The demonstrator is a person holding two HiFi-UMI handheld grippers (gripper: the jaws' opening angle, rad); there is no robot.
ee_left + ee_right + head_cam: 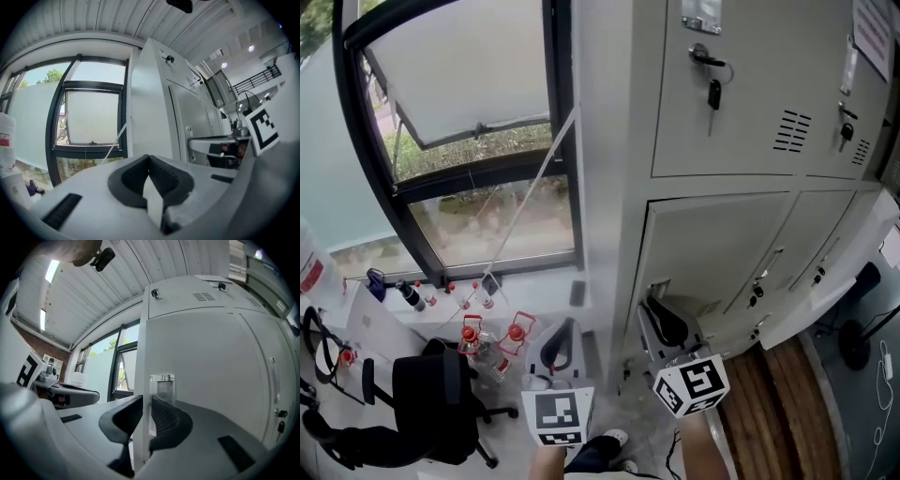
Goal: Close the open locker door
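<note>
Head view steeply down, 2 gripper views level, close to lockers [722, 103], all 3 sharing window [478, 216]

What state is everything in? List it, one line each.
Lower locker door: ajar, edge gripped.
Upper locker door: closed, key in lock.
Window sash: swung open outward.
Left gripper: shut, empty.
Right gripper: shut on the lower door's edge.

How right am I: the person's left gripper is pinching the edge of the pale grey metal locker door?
Wrong gripper: the right gripper pinches the edge of the pale grey metal locker door; the right gripper view shows it.
</note>
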